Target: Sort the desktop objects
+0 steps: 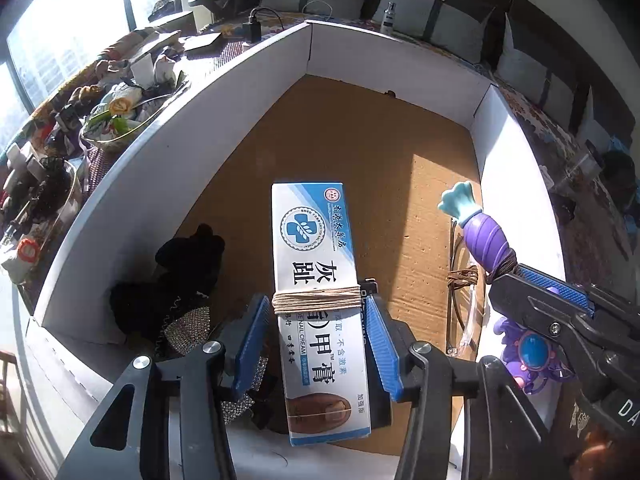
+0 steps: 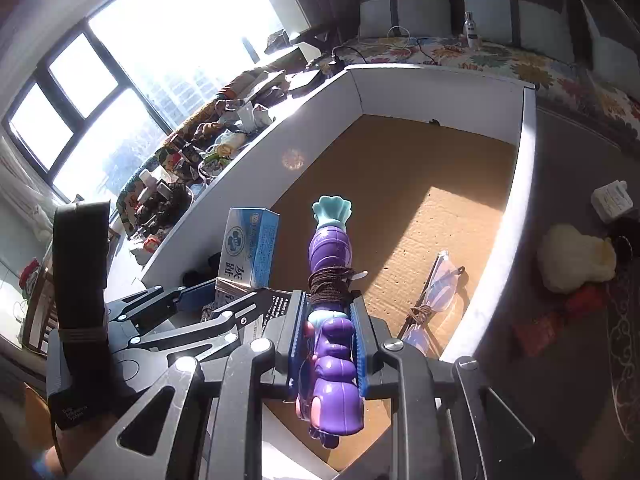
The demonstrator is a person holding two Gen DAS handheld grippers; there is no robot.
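Above the brown cardboard floor of the white-walled box (image 1: 208,128), at the centre of the left wrist view, the left gripper (image 1: 318,332) is hanging with the nail cream carton (image 1: 316,264) between its jaws. The jaws are standing spread; a gap is showing at the left pad, while the right pad is sitting just beside the carton, so I judge it is being released here. At the lower centre of the right wrist view, the right gripper (image 2: 330,344) is pinching the purple toy figure (image 2: 332,320) firmly, the teal end pointing into the box.

To do this step well, the left hand should be letting the carton drop flat on the open floor, away from the black fabric piece with rhinestones (image 1: 180,280) at the lower left. The toy is needing a free place too: the glasses (image 2: 434,292) are lying near the right wall, so the sunlit middle is giving the most room. Both hands should be rising clear of the wall edges.
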